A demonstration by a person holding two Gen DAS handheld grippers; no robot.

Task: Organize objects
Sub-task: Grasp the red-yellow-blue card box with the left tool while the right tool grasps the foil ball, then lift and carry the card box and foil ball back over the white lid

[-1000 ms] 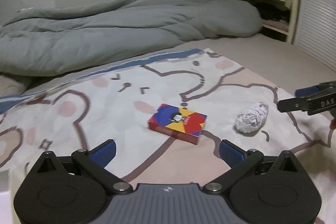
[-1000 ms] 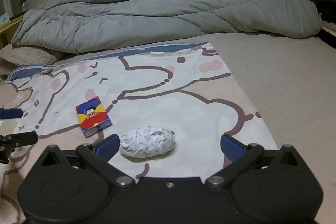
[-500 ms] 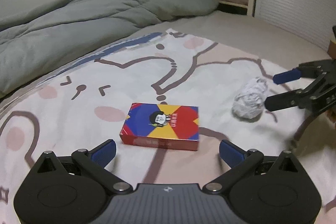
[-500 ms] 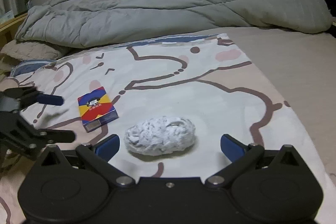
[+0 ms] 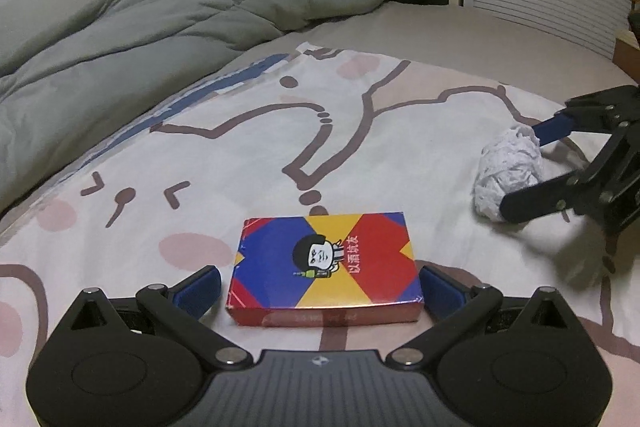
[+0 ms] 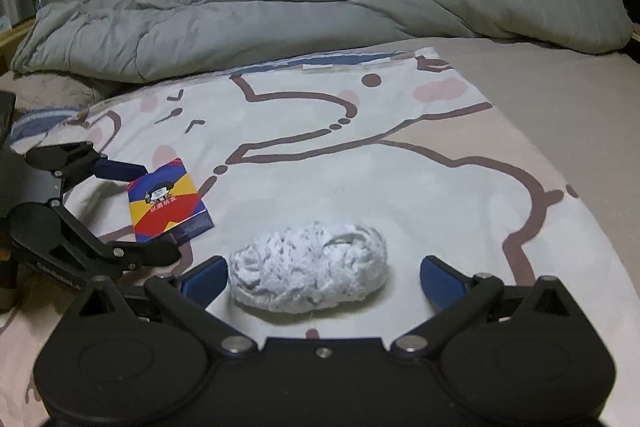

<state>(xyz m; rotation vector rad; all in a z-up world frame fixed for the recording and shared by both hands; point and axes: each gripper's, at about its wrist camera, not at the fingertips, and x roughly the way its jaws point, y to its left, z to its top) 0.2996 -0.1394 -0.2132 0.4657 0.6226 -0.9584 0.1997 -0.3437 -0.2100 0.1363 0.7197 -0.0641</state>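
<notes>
The card box (image 5: 325, 265) lies at 12 o'clock between the spread left tongs (image 5: 320, 285); the white wad (image 6: 310, 277) lies between the spread right tongs (image 6: 322, 277).

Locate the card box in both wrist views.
Left wrist: card box bottom centre, between the left gripper's open jaws.
Right wrist: card box left of centre, beside the left gripper.
Shared landmark: white cloth ball.

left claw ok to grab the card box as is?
Probably yes. The left claw is open with its fingers either side of the card box, which lies flat on the printed sheet. Nothing sits between them; the right claw is off at the white wad.
</notes>
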